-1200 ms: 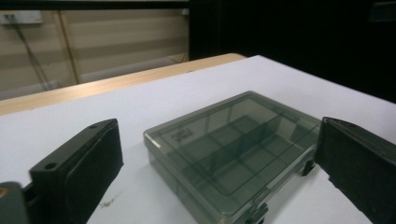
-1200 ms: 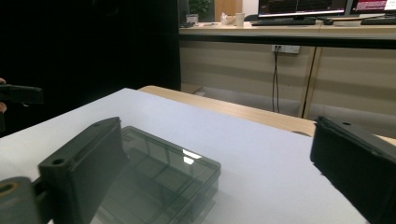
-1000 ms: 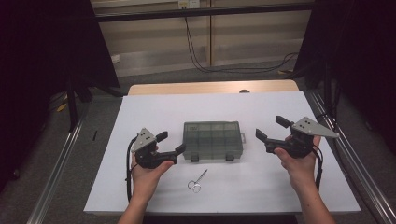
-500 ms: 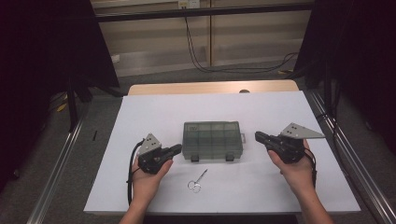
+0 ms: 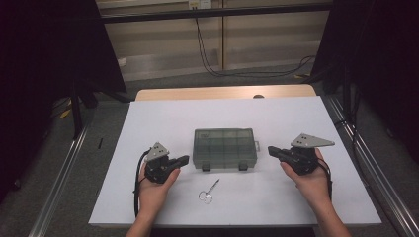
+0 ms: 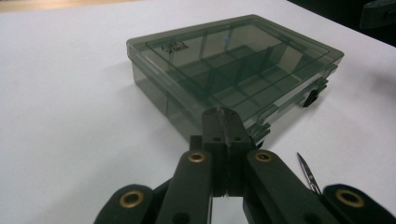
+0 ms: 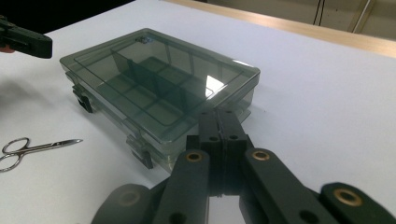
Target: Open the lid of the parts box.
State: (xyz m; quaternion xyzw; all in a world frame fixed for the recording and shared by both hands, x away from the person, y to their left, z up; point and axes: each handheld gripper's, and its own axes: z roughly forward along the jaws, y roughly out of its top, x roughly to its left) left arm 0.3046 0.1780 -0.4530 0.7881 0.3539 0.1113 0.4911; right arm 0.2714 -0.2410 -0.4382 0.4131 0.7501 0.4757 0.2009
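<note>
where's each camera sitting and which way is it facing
High view: above the person's side, looking forward and down on the table; both forearms, left gripper and right gripper show.
Left gripper view: rides the left gripper, looking along its shut jaws at the compartment box.
Right gripper view: rides the right gripper, facing the box's other end, jaws shut.
Shared: all three show the box and the scissors.
</note>
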